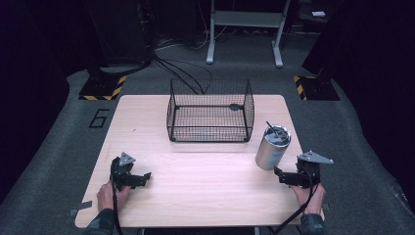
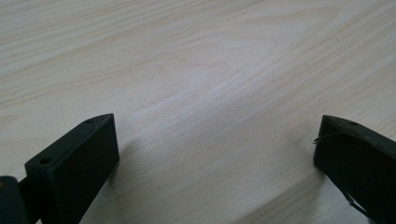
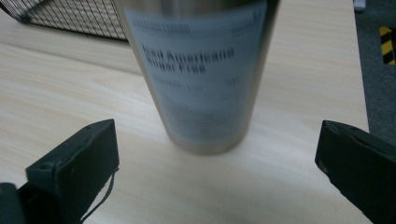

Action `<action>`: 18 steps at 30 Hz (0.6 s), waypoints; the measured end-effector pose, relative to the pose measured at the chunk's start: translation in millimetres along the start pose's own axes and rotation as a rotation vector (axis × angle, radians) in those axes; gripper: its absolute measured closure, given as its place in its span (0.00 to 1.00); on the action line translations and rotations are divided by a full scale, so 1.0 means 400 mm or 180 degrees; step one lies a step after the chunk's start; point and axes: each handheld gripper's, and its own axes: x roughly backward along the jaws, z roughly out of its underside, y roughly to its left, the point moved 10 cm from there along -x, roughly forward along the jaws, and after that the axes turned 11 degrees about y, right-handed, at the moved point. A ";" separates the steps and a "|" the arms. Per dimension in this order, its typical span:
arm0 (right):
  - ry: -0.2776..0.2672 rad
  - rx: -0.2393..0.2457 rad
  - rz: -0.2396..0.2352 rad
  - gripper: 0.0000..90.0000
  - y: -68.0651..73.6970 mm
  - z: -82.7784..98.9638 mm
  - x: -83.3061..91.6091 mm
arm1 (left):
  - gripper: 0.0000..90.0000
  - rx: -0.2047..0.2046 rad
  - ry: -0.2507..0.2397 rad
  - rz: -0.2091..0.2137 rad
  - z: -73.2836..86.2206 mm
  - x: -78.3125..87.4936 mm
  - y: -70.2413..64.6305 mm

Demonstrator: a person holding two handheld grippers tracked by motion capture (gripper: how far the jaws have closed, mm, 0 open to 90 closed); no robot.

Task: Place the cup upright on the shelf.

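Right gripper [image 1: 283, 175] jaws apart, closing in on steel tumbler [image 1: 272, 147] standing just ahead on bench [image 1: 205, 186] — approach step, likely. Next: advance, clamp tumbler's body. Left gripper [image 1: 142, 178] spread, idle — wire basket [image 1: 210, 111] beyond.

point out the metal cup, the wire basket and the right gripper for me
metal cup [image 1: 270, 152]: high view, on its side wall.
wire basket [image 1: 210, 133]: high view, on its front wall.
right gripper [image 1: 279, 172]: high view, midway between its fingertips.

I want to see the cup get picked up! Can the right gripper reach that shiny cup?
Probably yes. The right gripper sits just in front of the cup, jaws wide open, with only bare table between them.
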 end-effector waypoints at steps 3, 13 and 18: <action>-0.0063 0.0035 -0.0040 0.00 0.009 -0.041 0.003 | 0.00 0.0000 0.0000 0.0001 0.000 0.000 0.000; -0.0154 0.0029 -0.0072 0.00 0.008 -0.124 -0.014 | 0.00 -0.0001 0.0000 0.0000 0.000 0.000 0.000; -0.0189 0.0078 -0.0099 0.00 0.018 -0.156 -0.031 | 0.00 0.0058 -0.0042 0.0007 -0.003 -0.002 -0.003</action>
